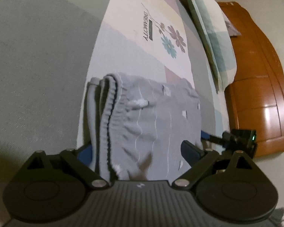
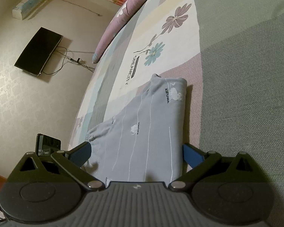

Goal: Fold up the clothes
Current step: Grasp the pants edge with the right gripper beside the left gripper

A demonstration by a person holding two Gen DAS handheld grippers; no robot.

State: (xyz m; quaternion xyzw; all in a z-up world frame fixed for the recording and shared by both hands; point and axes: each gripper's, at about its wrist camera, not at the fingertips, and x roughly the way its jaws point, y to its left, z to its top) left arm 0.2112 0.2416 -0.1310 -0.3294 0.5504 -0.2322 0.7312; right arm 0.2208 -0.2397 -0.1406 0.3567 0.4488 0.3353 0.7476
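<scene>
Spread across the bed sheet (image 2: 161, 43) near its edge: grey pants (image 2: 142, 132), doubled over with waistband (image 1: 109, 102) layers stacked, fitting a fold under way or finished. Straddling the cloth, left gripper (image 1: 140, 149) and right gripper (image 2: 136, 151), fingers wide apart, pinching nothing.

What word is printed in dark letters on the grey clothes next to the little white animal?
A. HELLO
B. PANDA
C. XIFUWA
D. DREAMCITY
C. In the right wrist view, the grey clothes show the dark letters XIFUWA beside the small white animal print; DREAMCITY is printed on the bed sheet, not on the clothes.
</scene>
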